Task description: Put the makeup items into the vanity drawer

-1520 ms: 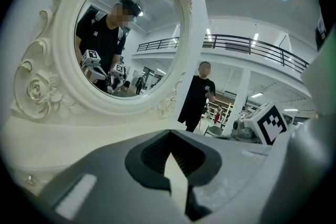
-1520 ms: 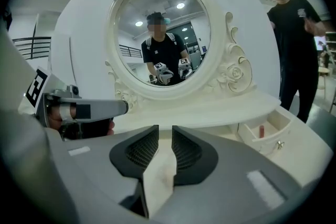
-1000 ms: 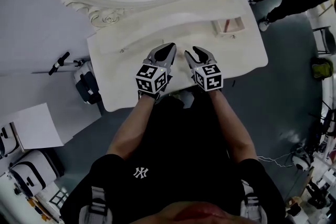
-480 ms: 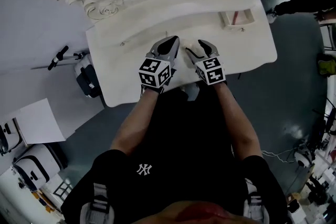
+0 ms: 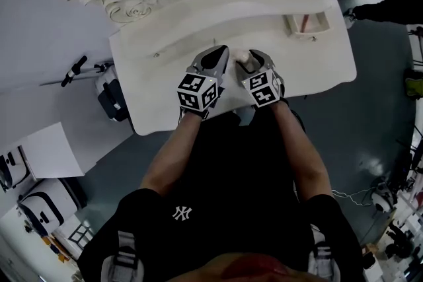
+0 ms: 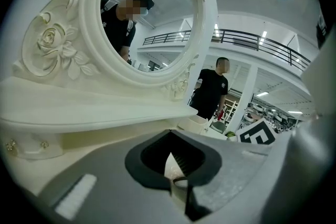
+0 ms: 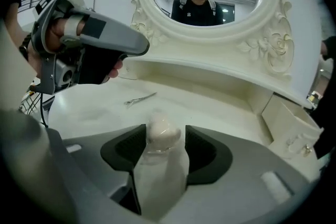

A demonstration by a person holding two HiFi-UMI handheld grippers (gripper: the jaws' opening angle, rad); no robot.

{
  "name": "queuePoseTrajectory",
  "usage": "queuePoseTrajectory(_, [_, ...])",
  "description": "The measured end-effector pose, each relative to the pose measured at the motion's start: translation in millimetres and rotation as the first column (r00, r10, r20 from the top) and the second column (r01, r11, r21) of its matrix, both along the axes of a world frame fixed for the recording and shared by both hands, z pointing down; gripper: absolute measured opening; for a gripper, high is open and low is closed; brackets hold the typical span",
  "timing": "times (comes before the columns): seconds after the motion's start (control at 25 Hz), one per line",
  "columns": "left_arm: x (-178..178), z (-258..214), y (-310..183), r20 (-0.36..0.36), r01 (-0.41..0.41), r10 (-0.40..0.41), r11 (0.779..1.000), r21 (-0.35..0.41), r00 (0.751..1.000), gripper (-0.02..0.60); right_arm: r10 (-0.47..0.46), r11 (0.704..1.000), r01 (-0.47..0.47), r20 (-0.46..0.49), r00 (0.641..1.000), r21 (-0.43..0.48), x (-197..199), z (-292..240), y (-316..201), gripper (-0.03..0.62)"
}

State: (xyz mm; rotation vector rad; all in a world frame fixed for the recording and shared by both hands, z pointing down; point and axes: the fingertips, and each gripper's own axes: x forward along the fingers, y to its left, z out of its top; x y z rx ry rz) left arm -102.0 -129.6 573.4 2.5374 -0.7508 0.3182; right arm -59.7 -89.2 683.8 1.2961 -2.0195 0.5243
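The right tool [image 5: 250, 58], jaws wide but just easing inward, straddled a pale makeup sponge [image 7: 163, 132] on the table [image 5: 153, 94], the closed left tool [image 5: 220, 52] at its nine o'clock.

An oval mirror [image 6: 152, 13] in a carved white frame fills the upper left, with a rose carving [image 6: 50, 39] on its left side. The glass reflects a person in a black top and cap. Under the mirror runs a pale shelf [image 6: 94, 113], and below that lies the worktop [image 6: 79, 150]. Low in front of the mirror, the left tool [image 6: 171, 140] has its jaws together with nothing between them. To the right of the mirror a person in black [image 6: 212, 92] stands in the background under a railing [image 6: 252, 42]. Lower right of the mirror a marker cube [image 6: 256, 134] shows.
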Motion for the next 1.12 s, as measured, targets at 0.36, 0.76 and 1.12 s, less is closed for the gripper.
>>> queuePoseTrajectory(0.36, [9.0,-3.2,3.5,0.003,-0.029,0.029,1.0,-0.013,1.0,0.0,0.057,0.998,-0.058,0.029,0.998,0.018,10.2,-14.5,2.9,0.215])
queuePoseTrajectory(0.76, [45.5,-36.6,15.3,-0.021,-0.095,0.095,0.995,0.002,0.995,0.0,0.175,0.981,-0.18,0.07,0.982,0.075,49.3,-70.2,18.0,0.21])
queuePoseTrajectory(1.12, [98.0,-69.8,27.7,-0.046,-0.166,0.167,0.986,0.023,0.985,0.0,0.26,0.955,-0.265,0.056,0.964,0.132,106.8,-116.2,31.7,0.21])
